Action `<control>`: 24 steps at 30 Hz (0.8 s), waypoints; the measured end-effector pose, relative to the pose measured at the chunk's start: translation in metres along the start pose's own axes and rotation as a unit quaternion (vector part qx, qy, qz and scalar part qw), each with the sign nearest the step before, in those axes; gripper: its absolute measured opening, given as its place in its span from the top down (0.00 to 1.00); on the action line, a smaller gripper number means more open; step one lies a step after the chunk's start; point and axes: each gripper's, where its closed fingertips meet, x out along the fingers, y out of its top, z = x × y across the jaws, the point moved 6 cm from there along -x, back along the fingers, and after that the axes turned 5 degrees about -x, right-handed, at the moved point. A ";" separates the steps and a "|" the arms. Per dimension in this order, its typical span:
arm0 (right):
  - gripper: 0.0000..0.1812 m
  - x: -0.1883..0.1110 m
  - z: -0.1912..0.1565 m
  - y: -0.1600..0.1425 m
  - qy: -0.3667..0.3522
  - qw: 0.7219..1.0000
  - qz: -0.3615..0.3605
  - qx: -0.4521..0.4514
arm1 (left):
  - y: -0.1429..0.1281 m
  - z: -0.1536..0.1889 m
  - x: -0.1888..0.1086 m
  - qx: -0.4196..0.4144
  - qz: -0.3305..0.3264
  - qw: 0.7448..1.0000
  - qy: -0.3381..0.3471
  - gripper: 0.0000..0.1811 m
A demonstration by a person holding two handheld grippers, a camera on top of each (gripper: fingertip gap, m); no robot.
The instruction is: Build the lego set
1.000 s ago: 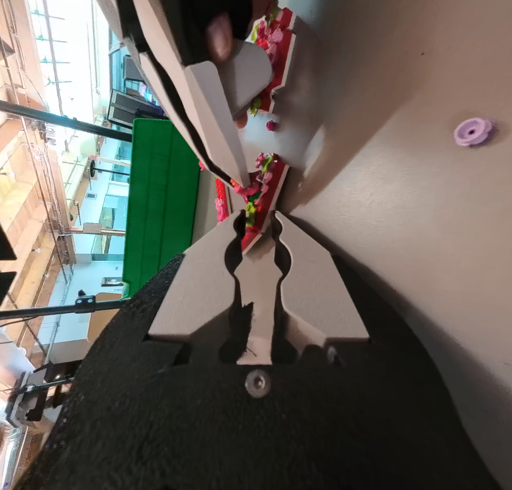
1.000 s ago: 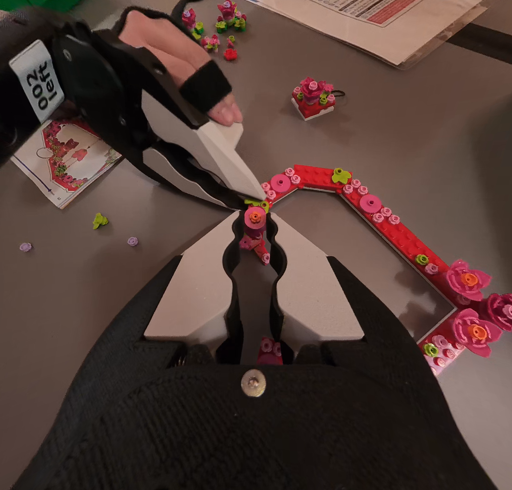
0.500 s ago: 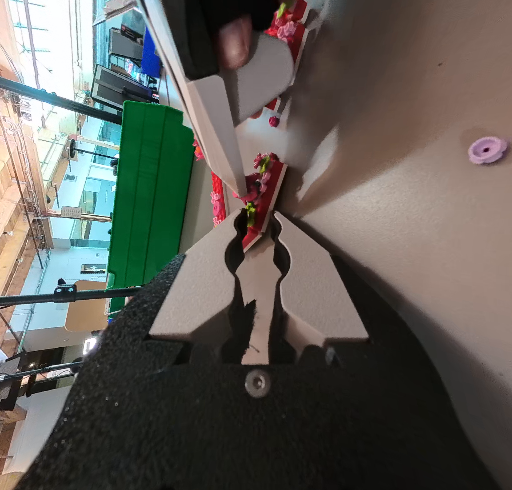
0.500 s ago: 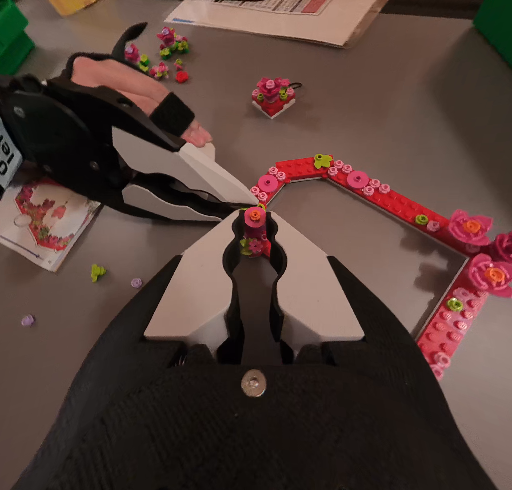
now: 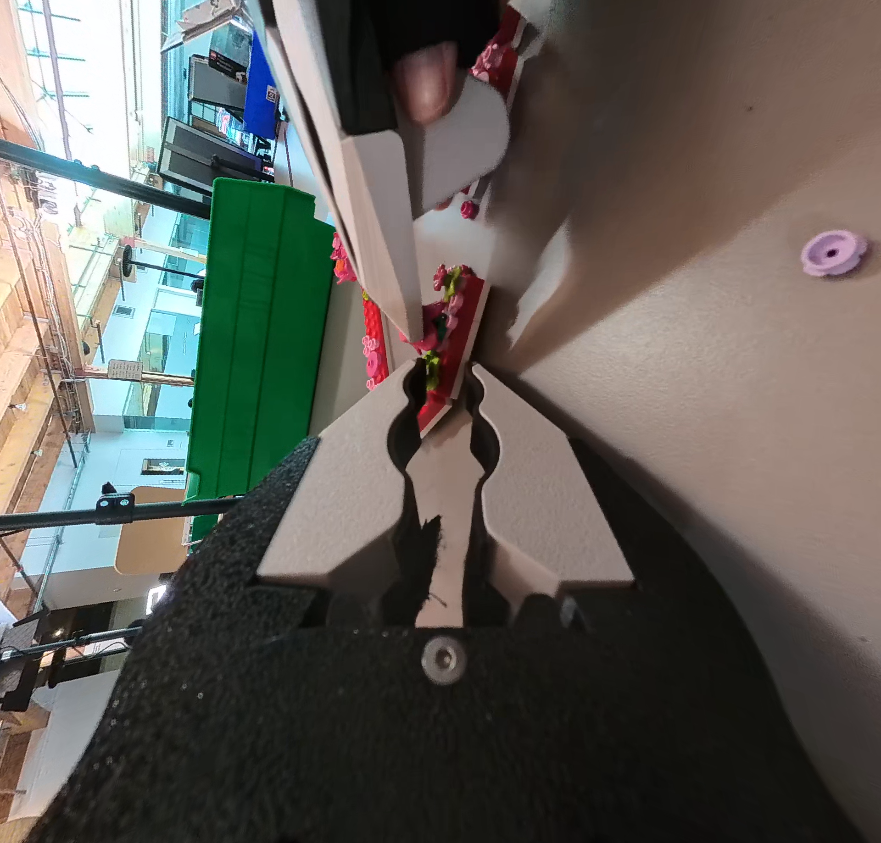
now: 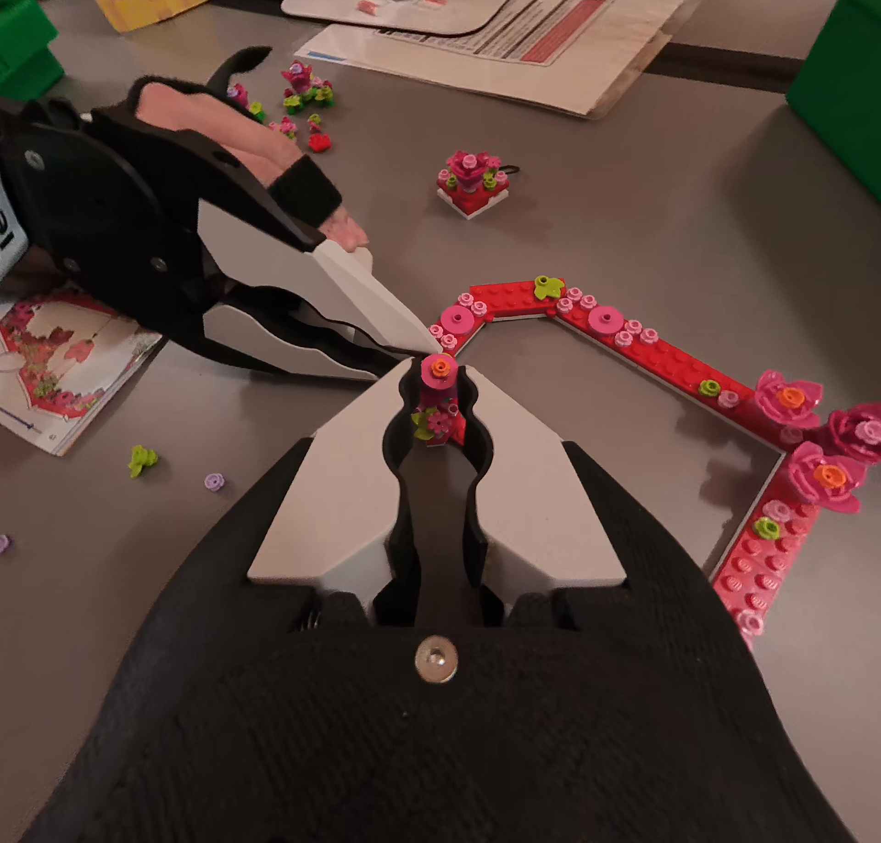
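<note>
Right wrist view: right tongs pinch a pink round flower piece at their tips, above the red frame.
Just under the tips, one end of the frame lies between the right fingers, bearing a lime leaf and a small pink flower. The left tongs come in from the left, lying low on the desk; their tips touch that frame end, and in the left wrist view the left tongs stand narrow around its edge, though whether they squeeze it cannot be told. Right of the right tongs the frame runs off with big pink roses. Left lie a booklet and a lilac stud. Beyond sit a small flower block, loose flowers and papers.
</note>
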 end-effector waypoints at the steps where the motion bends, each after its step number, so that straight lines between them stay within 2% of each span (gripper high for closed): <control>1: 0.92 0.000 0.000 0.000 0.005 1.000 -0.001 -0.011 | 0.000 0.000 0.000 0.001 0.001 1.000 0.000 0.93; 8: 0.92 0.001 0.002 0.001 0.005 1.000 0.011 -0.028 | 0.000 0.000 0.000 0.002 0.001 1.000 0.002 0.93; 15: 0.92 0.003 0.005 0.000 -0.013 0.998 0.015 0.051 | -0.001 0.000 0.000 0.002 -0.001 1.000 0.005 0.93; 24: 0.92 0.002 0.005 0.000 0.002 0.999 0.014 0.041 | -0.001 0.000 0.000 0.000 0.000 1.000 0.004 0.93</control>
